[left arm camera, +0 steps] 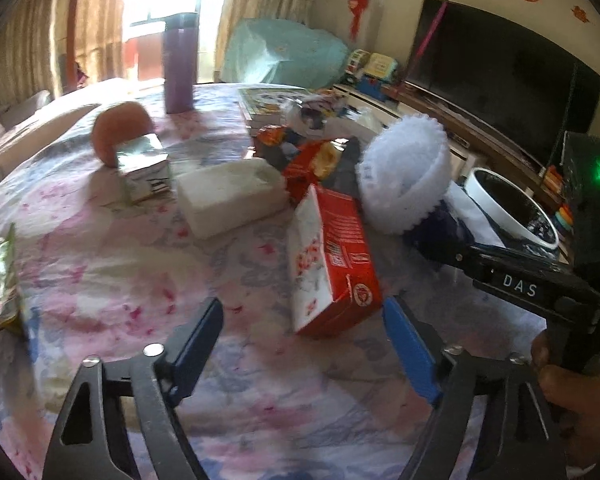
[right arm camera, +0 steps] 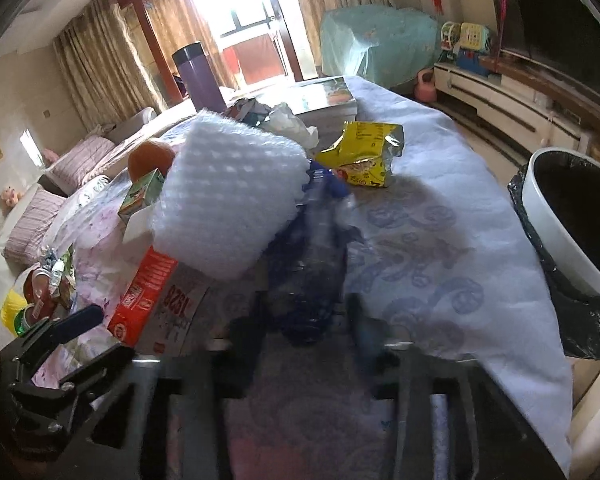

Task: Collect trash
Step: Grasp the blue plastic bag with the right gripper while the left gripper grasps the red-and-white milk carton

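Floral pink-and-blue cloth covers a table (left arm camera: 112, 264) still crowded with litter, so the collecting looks barely begun. At the far left edge lies a crumpled green wrapper (left arm camera: 4, 276). Further in sit an orange (left arm camera: 118, 130), a small foil-sided carton (left arm camera: 144, 168) and a white foam block (left arm camera: 230, 196), with a purple flask (left arm camera: 180, 62) standing behind them.

Near the middle, a red carton (left arm camera: 332, 260) lies on its side just ahead of the left gripper (left arm camera: 304, 344), whose blue fingers (left arm camera: 410, 352) stand spread with nothing between them (the carton lies just beyond their tips).

To the right of it, the right gripper (right arm camera: 304, 312) is closed on the end of a crushed, clear plastic bottle with a blue cap (right arm camera: 320, 216), and a white foam net sleeve (right arm camera: 228, 196) rests against it. A yellow snack bag (right arm camera: 364, 156) waits on the cloth beyond.

At the far right, off the table's edge, stands the white bin with its black liner (right arm camera: 568, 236); little can be seen inside it. Nearly everything remains to be carried there.
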`<state>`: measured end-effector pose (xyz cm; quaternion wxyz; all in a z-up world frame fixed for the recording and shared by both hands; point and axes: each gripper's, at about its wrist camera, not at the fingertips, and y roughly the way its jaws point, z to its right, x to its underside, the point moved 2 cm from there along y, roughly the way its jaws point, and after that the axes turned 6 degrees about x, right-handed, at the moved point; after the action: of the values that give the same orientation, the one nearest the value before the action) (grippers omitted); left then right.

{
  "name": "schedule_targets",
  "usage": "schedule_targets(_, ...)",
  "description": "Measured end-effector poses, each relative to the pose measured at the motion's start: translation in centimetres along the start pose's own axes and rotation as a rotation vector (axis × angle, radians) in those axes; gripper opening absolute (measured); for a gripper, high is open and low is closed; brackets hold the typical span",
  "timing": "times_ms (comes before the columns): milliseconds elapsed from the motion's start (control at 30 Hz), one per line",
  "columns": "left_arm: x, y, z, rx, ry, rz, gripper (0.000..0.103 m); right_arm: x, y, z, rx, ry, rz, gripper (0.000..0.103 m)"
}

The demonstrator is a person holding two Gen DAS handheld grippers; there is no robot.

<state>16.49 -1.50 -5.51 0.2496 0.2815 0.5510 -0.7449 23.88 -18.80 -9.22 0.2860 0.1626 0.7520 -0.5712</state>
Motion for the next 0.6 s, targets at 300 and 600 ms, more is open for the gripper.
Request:
schedule_targets(300, 0.2, 1.4, 1.0, 0.028, 0.027, -0.045, 0.059, 1.5, -2.9, 0.9, 0.011, 0.005, 0.033, 0.021)
schedule_targets(600, -0.5, 2.5, 2.0, -0.004, 0.031, -0.039, 0.074, 2.6, -5.4, 3.1, 0.045, 0.057, 0.06, 0.021)
